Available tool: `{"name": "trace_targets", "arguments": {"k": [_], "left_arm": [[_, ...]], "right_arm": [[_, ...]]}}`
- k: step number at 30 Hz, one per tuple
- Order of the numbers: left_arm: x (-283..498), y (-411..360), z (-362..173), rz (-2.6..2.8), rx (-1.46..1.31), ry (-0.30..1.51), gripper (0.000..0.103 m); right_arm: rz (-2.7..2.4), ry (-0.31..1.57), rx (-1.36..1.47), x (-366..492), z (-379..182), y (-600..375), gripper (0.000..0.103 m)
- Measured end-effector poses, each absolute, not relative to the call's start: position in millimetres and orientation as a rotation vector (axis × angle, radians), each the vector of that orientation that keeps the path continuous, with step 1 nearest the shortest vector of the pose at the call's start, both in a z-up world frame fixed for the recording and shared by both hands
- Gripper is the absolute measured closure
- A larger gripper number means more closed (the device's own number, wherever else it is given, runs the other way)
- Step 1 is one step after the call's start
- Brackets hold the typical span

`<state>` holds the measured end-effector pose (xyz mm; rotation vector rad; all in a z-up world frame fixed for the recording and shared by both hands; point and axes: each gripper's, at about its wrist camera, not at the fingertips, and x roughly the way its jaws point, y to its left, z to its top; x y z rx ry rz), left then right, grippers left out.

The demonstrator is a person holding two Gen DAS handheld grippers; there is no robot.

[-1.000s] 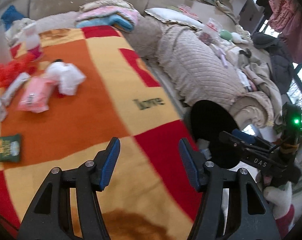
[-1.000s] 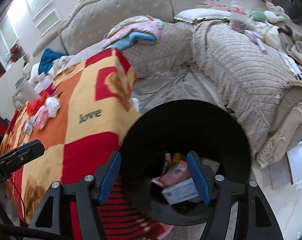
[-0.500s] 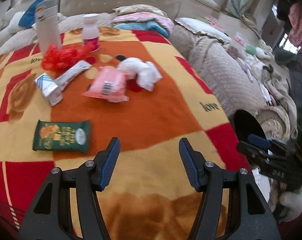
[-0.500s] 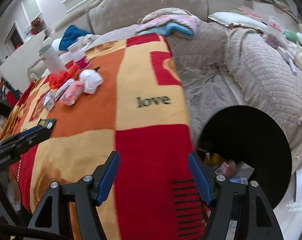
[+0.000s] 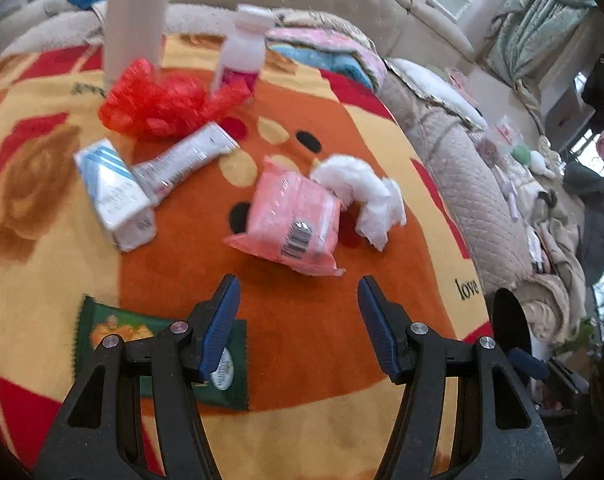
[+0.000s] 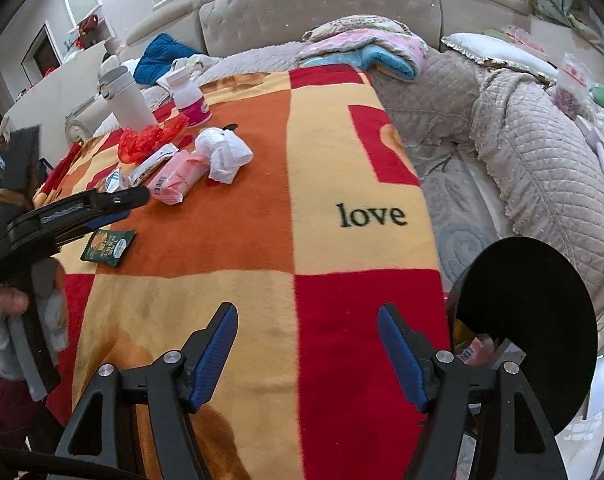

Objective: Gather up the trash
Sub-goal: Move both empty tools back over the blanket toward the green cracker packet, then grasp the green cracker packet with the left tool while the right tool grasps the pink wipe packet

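Left claw (image 5: 297, 320): jaws spread, nothing between them, poised above the blanket-covered table (image 5: 302, 420). Pink packet (image 5: 291, 220) lies just beyond the tips at 12 o'clock; crumpled white tissue (image 5: 366, 194) touches it at 1 o'clock. Green snack wrapper (image 5: 101, 328) lies at 9 o'clock, partly under the left finger. White-blue carton (image 5: 111, 194), silver tube (image 5: 181, 160) and red plastic bag (image 5: 157, 106) sit at 10 to 11 o'clock.

Right claw (image 6: 308, 354): jaws opening, empty, over the blanket. Black bin (image 6: 542, 320) stands at 3 o'clock, off the table edge, with trash inside.
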<state>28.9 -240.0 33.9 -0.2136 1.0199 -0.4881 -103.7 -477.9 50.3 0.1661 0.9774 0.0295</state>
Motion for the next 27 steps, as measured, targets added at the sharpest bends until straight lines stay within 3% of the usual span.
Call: {"name": "trace_targets", "arguments": {"k": [13, 25, 27], "left_arm": [[-8.2, -194.7, 27.1, -0.614, -0.156, 1.144, 0.043], [-28.1, -119.9, 48.1, -0.468, -0.145, 1.051, 0.043], [-25.7, -122.1, 50.7, -0.459, -0.119, 1.024, 0.038]], "right_arm": [[0.057, 0.961, 0.178, -105.1, 57.3, -471.4, 0.031], [0.176, 0.985, 0.163, -84.1, 44.0, -422.2, 0.031], [0.203, 0.983, 0.178, -71.6, 44.7, -409.7, 0.031]]}}
